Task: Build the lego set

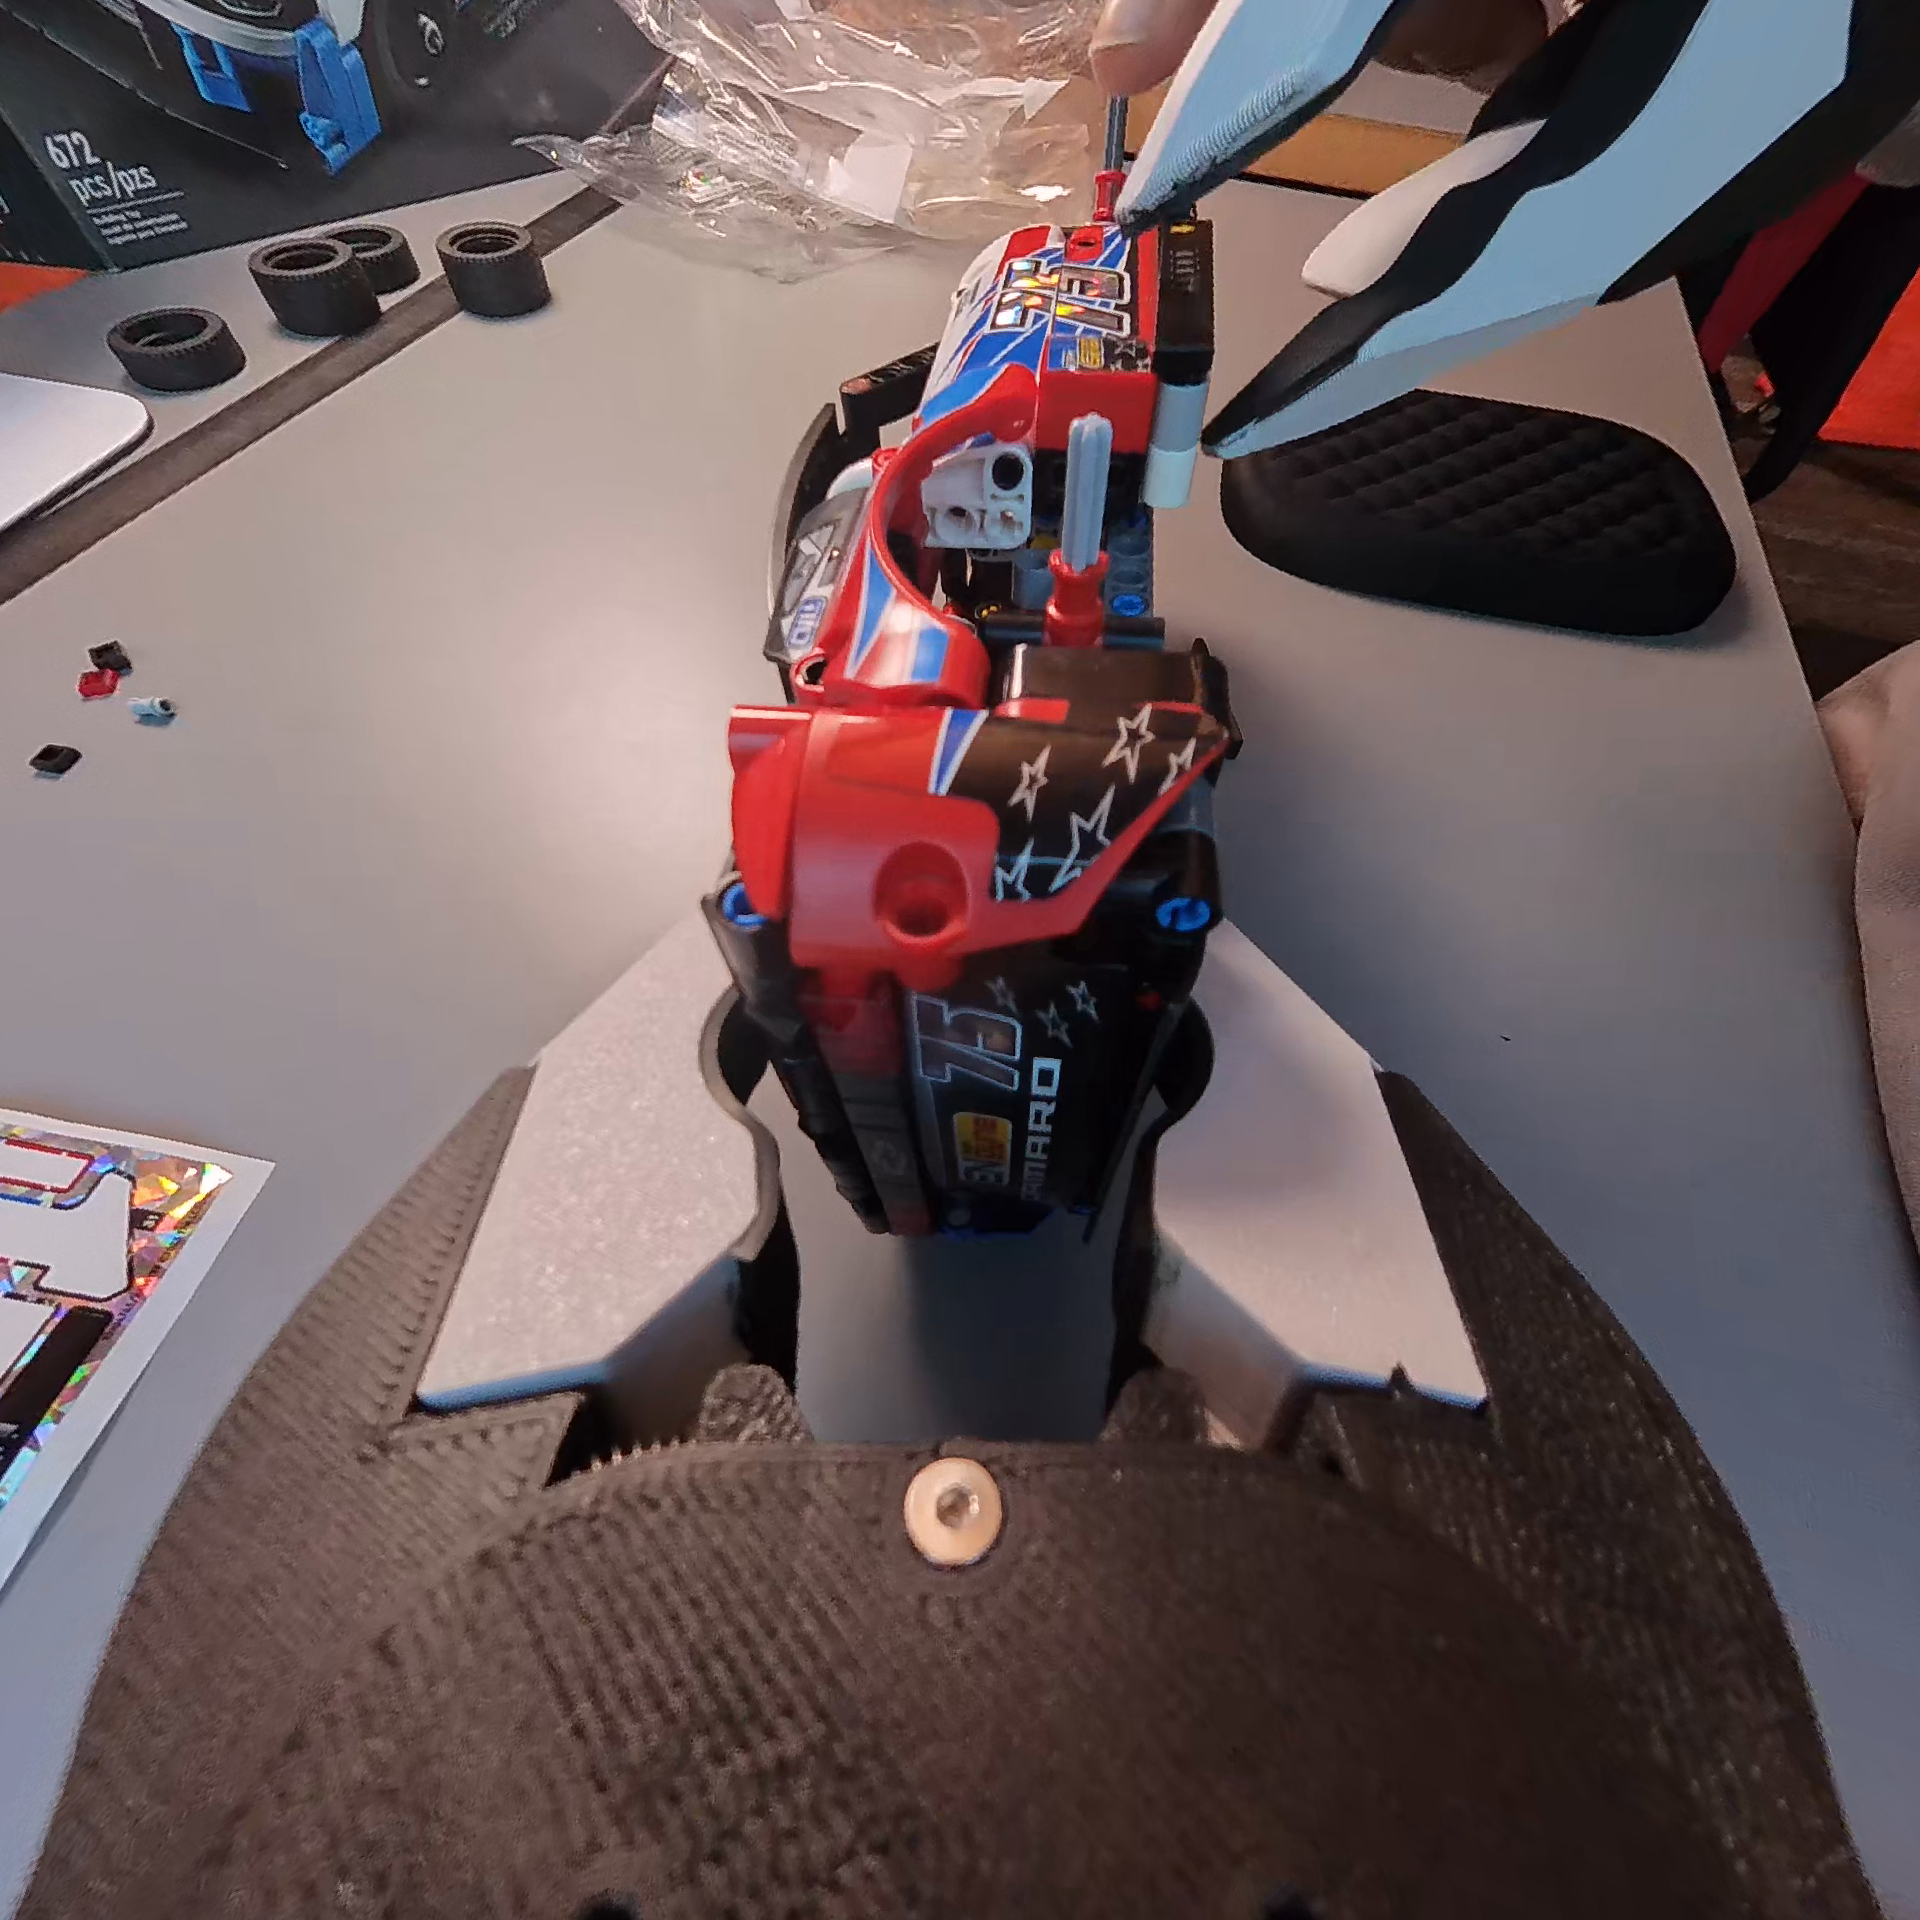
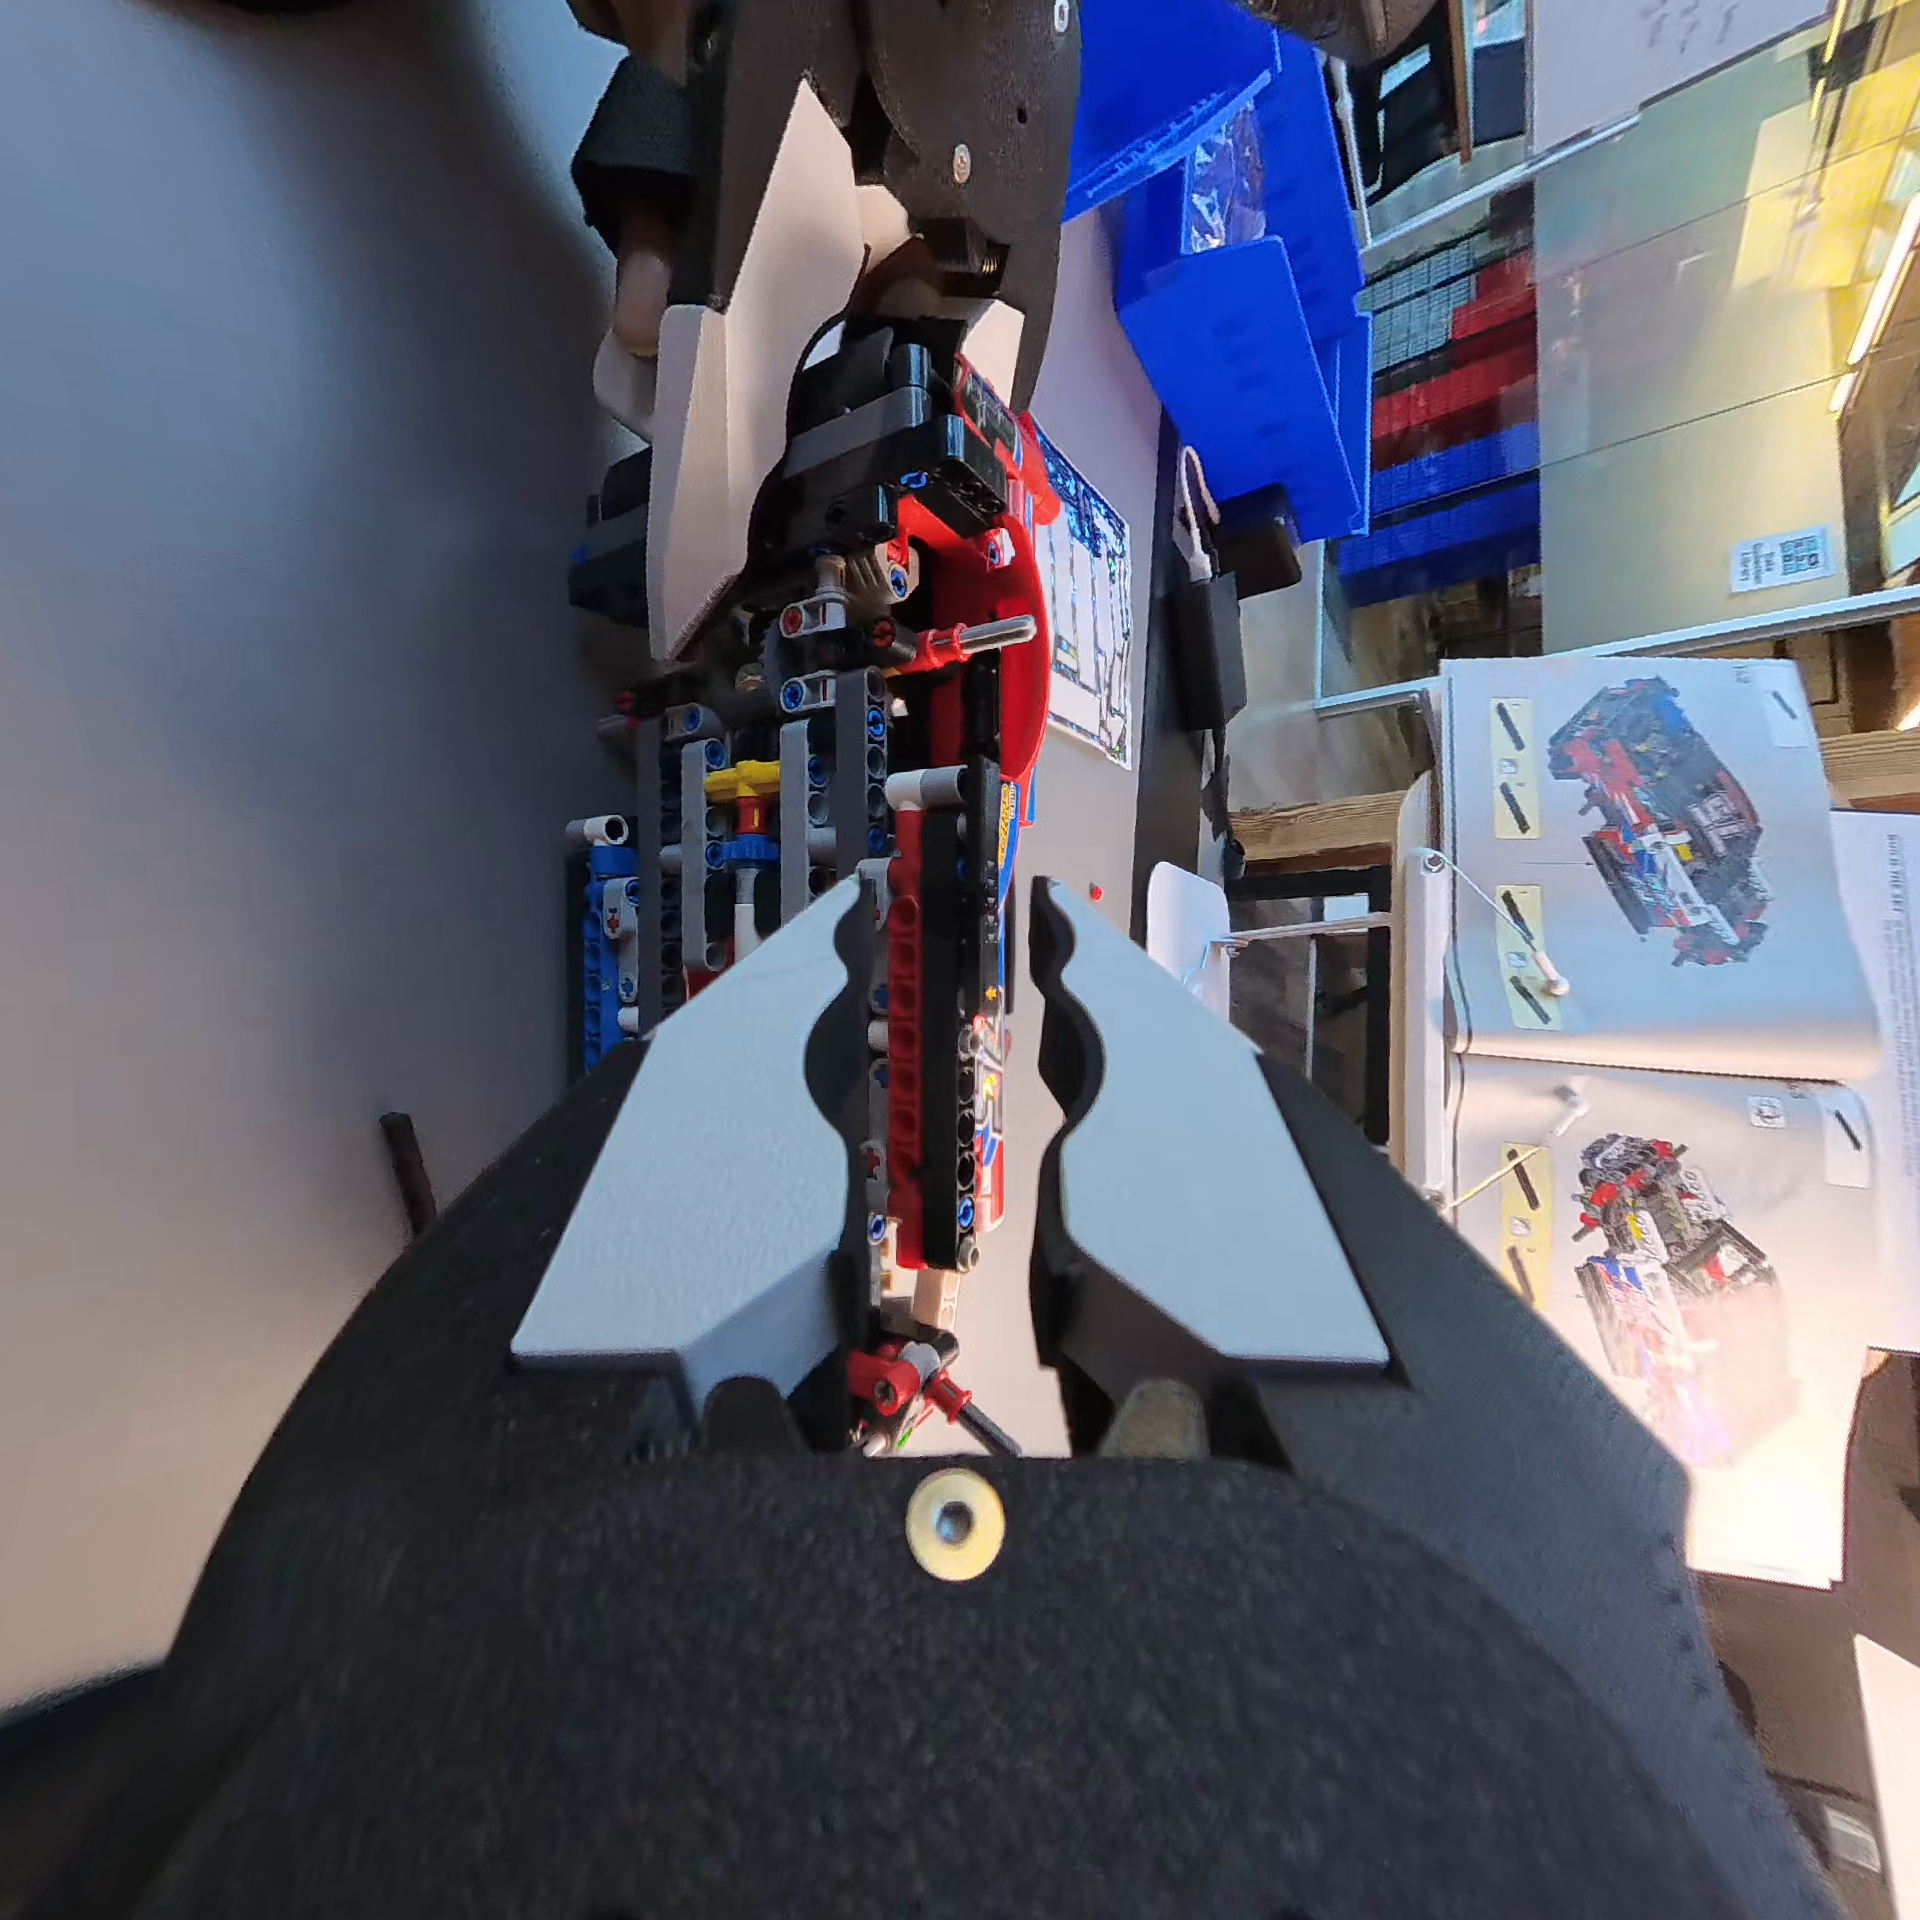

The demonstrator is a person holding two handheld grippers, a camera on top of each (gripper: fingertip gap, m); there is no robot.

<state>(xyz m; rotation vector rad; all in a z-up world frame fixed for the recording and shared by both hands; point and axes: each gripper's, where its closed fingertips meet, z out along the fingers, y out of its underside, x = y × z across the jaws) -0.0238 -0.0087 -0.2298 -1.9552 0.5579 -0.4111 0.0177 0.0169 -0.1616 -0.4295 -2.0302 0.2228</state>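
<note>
Your left tongs (image 1: 966, 1049) are clenched on the near end of the lego car (image 1: 987, 665), which lies tipped on its side on the grey surface (image 1: 416, 831), long axis running straight away from you. At its far end your right tongs (image 2: 940, 914) stand released, fingers astride the red and black side beam; one touches it, the other stands clear. So the left tongs carry the car, and the right are nearer the small red pin (image 1: 1110, 192) at the far tip. That pin lies in line with the car's axis, so I'd judge the coming push runs along it, toward your left tongs.

Farther left on the surface sit 4 black tyres (image 1: 312, 281), small loose parts (image 1: 104, 675) and a sticker sheet (image 1: 83, 1299). Beyond are crumpled plastic bags (image 1: 831, 114) and the set's box (image 1: 208, 104). An open instruction booklet (image 2: 1662, 935) stands off to the side, blue bins (image 2: 1247, 312) behind.
</note>
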